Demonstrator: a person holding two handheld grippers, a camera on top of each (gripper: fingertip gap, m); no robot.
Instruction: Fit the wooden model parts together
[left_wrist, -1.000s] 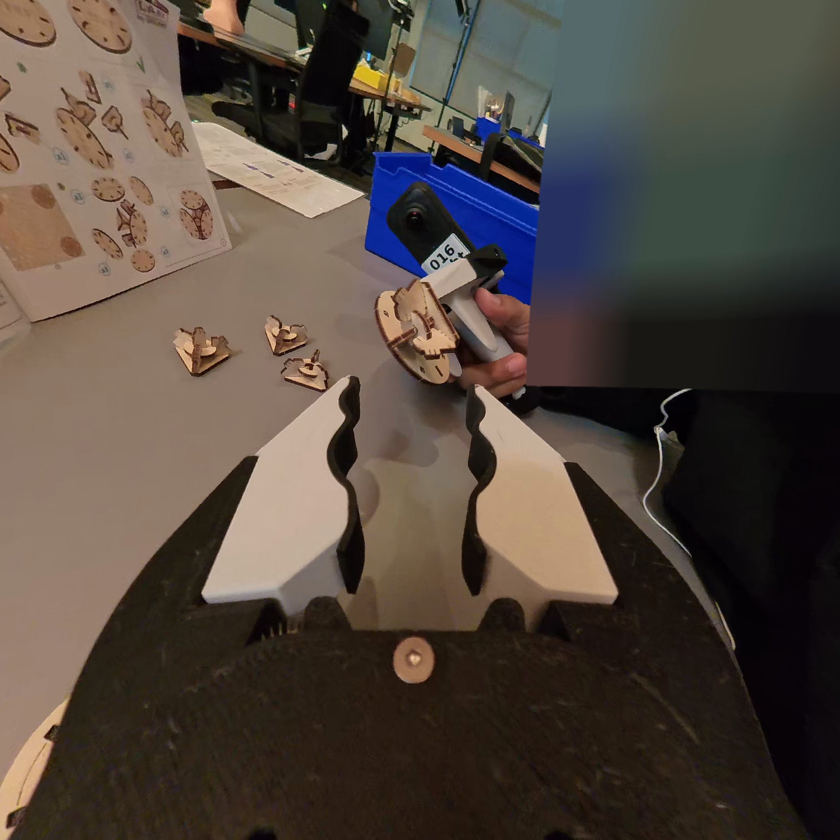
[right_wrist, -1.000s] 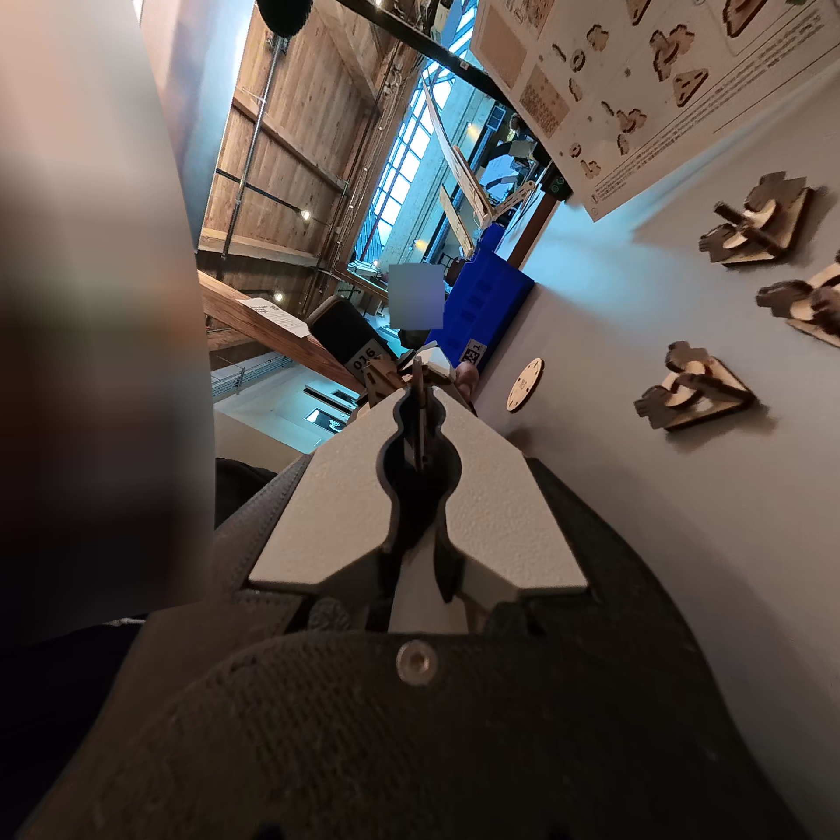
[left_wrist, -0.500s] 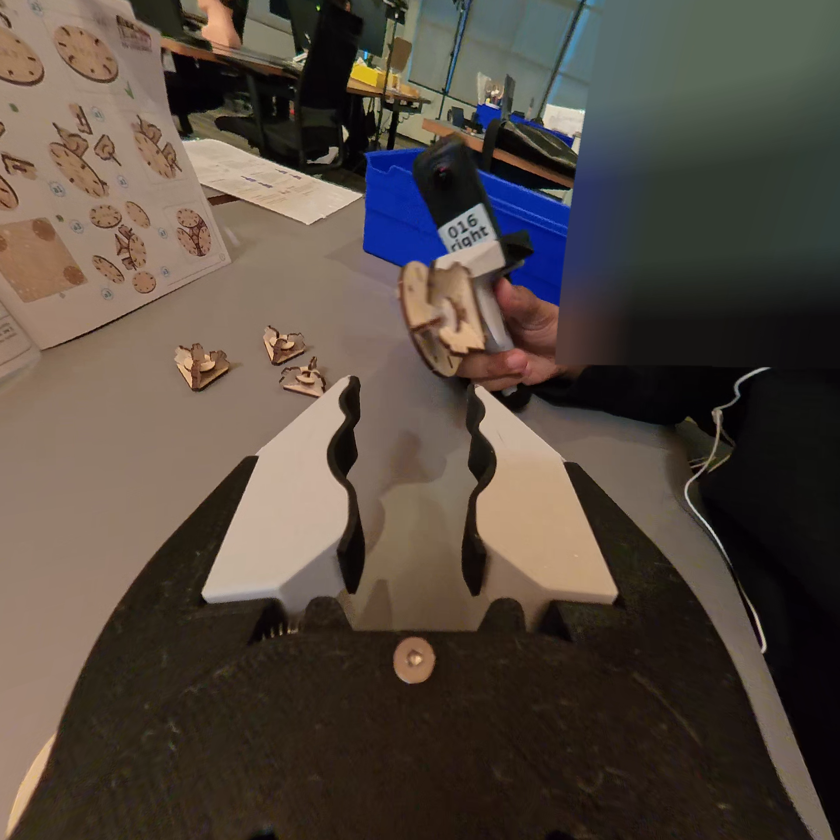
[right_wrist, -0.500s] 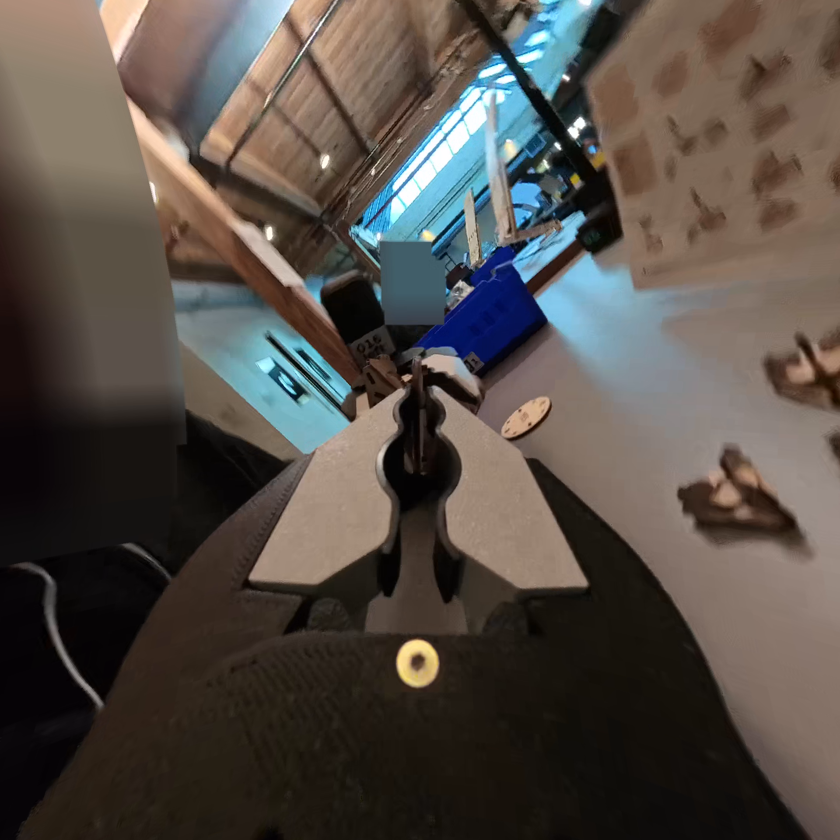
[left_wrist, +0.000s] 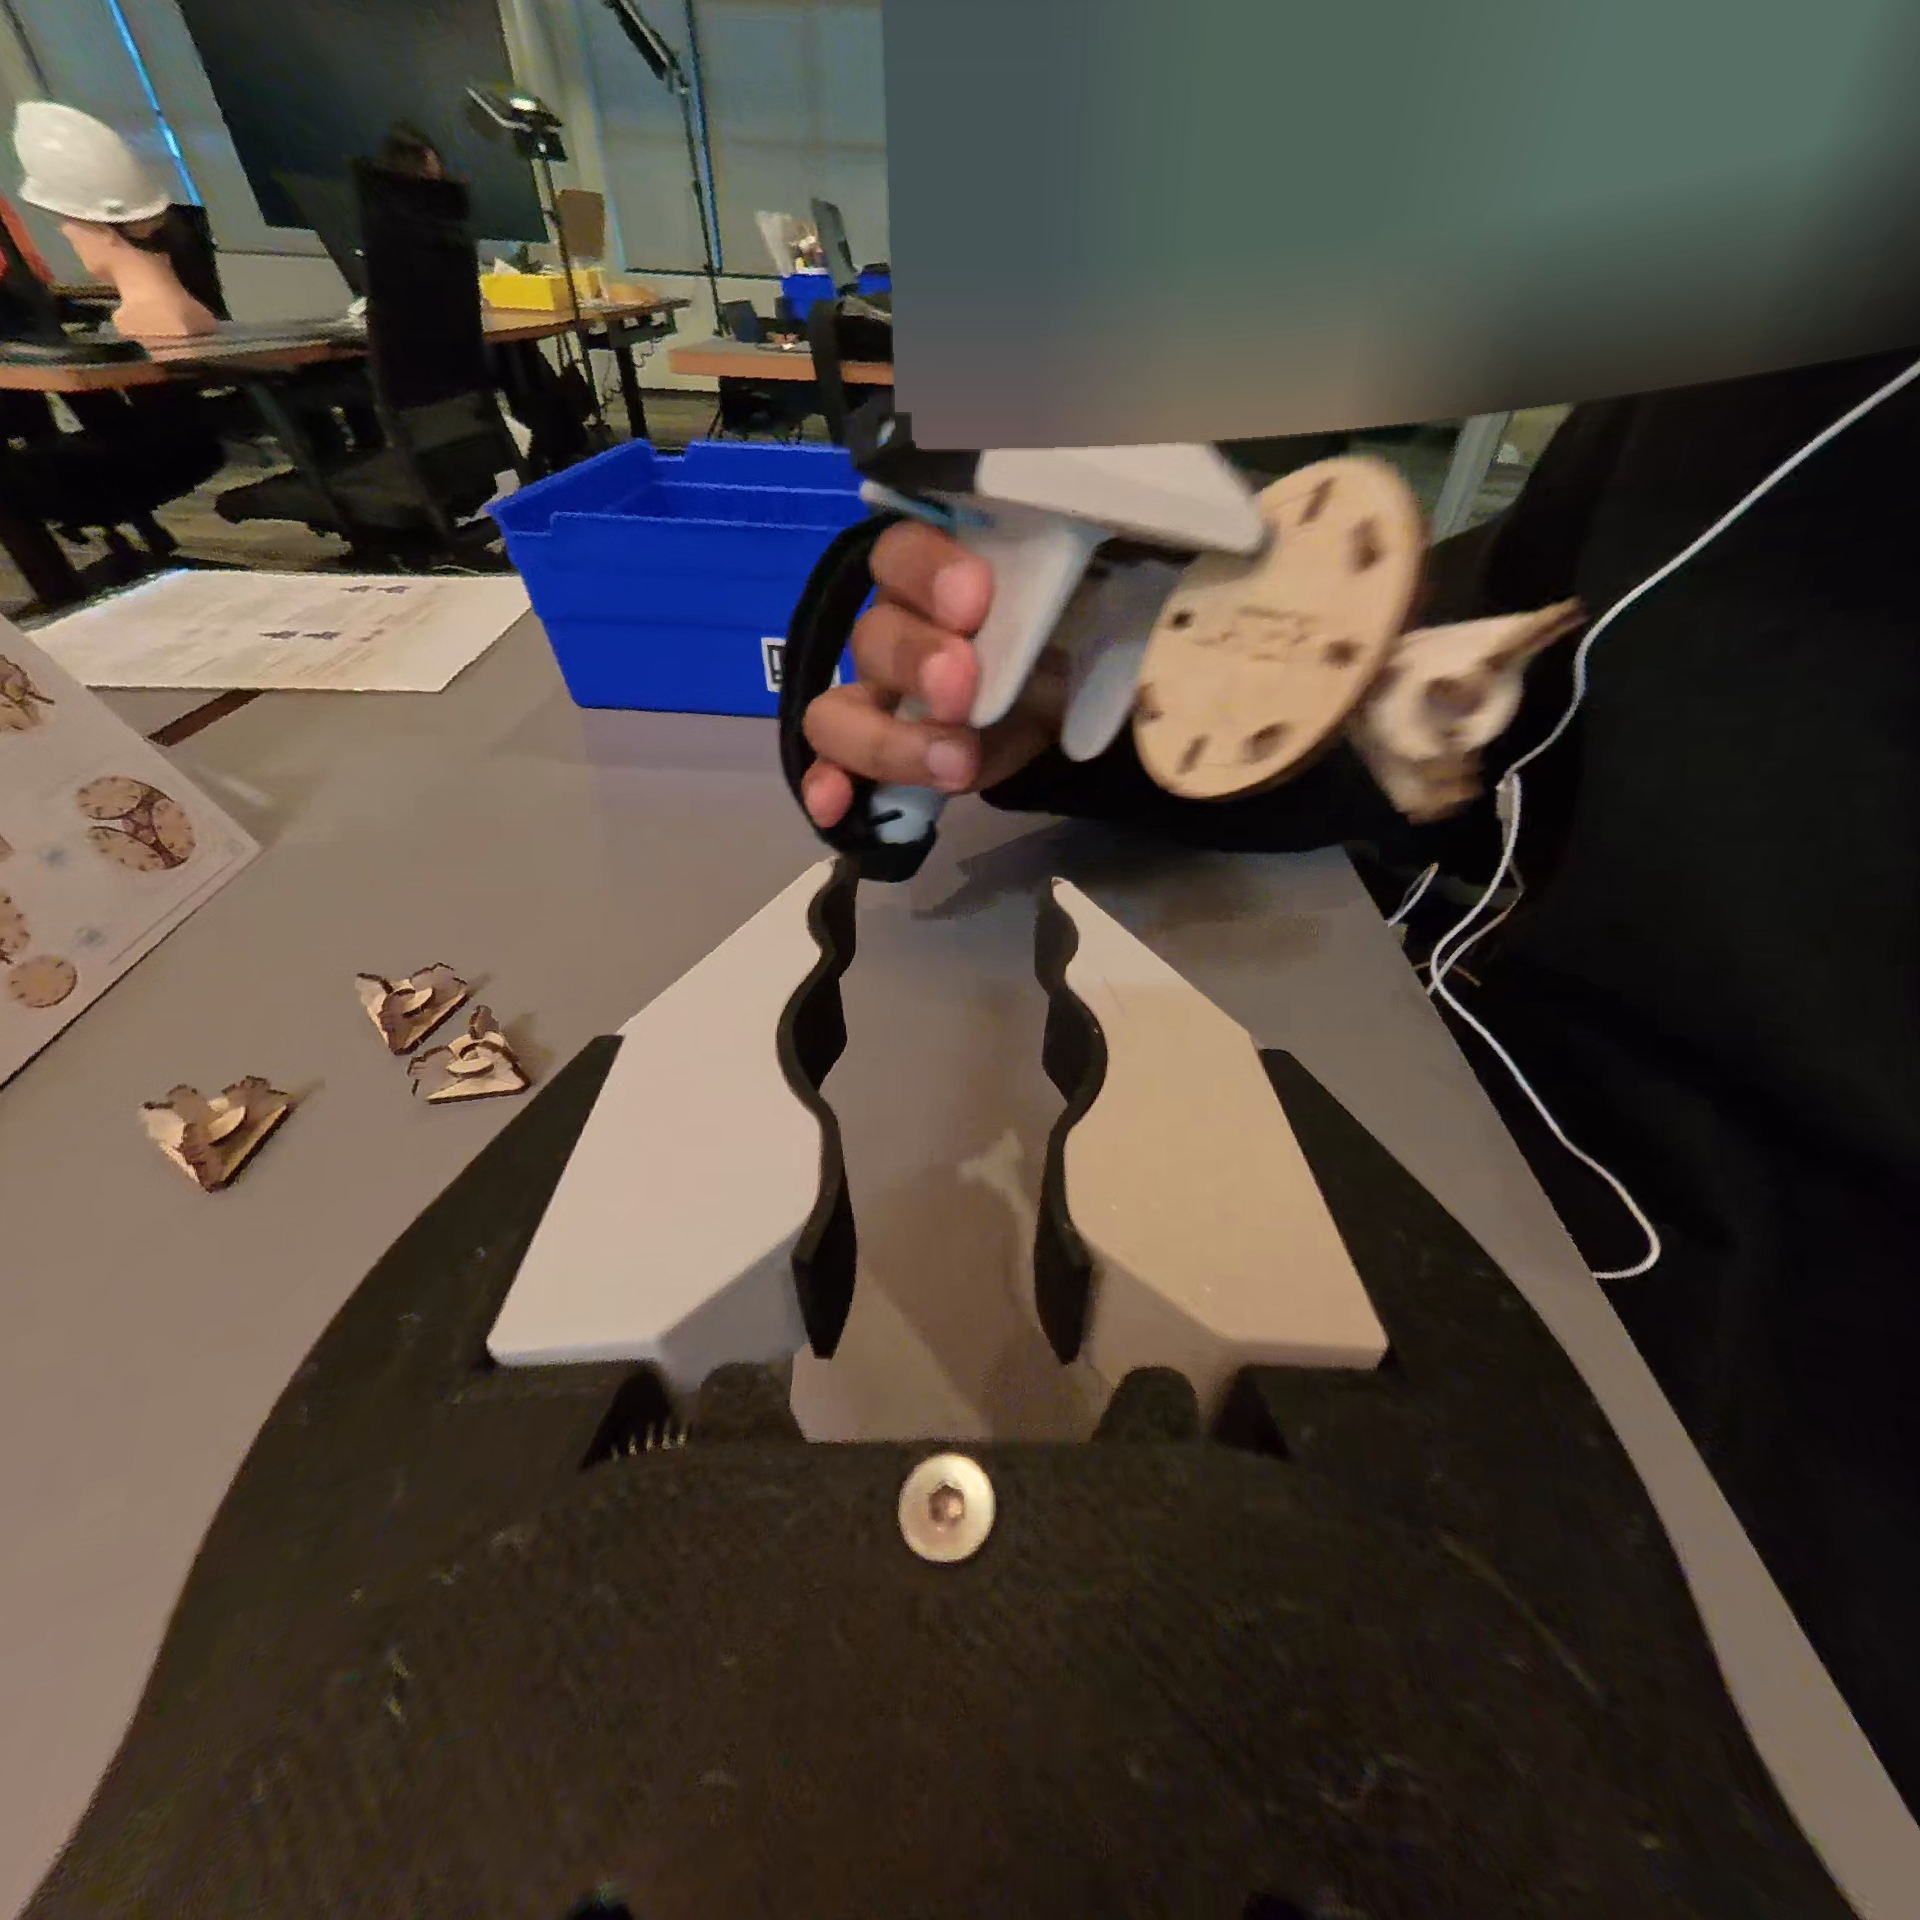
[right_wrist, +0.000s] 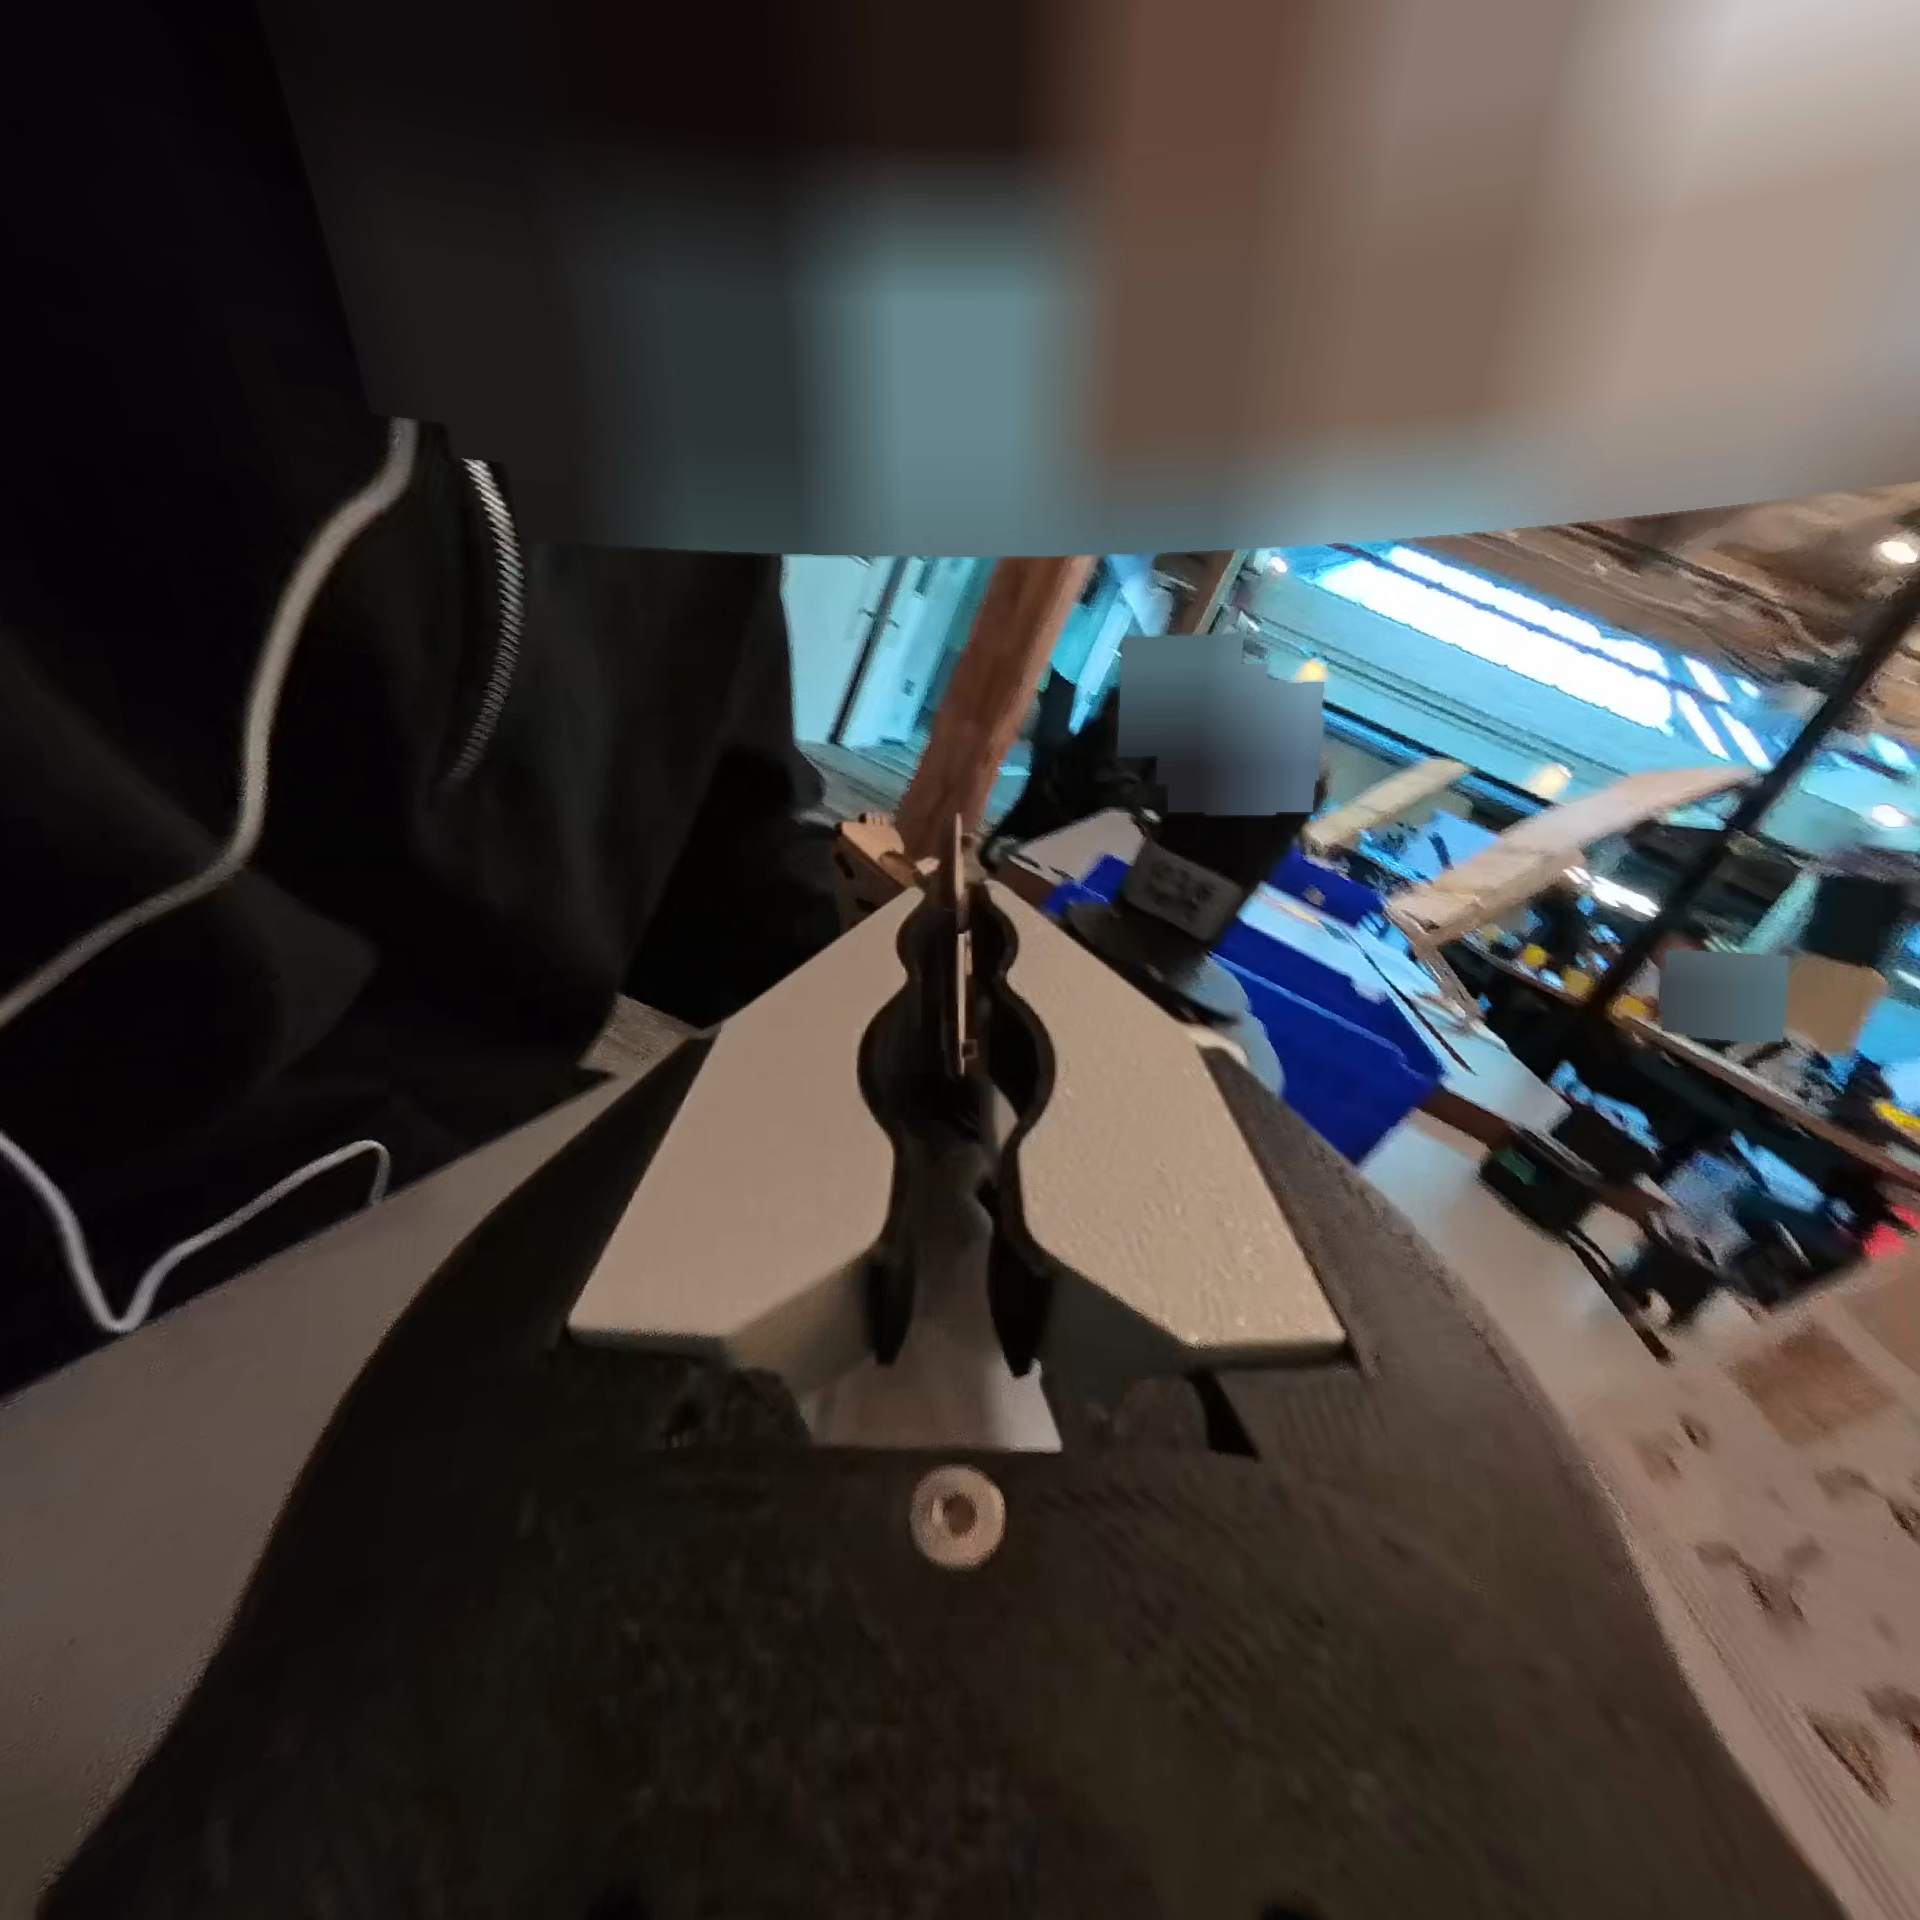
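While clamped edge-on to a wooden disc (right_wrist: 957, 961), right gripper (right_wrist: 954, 914) raised off table (left_wrist: 416, 831); left gripper (left_wrist: 943, 894) narrowly parted, bare, near three wooden pieces (left_wrist: 416, 1049).

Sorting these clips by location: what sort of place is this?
Probably a shared workshop or lab: a grey table with small wooden puzzle pieces, a blue bin, and more desks behind.
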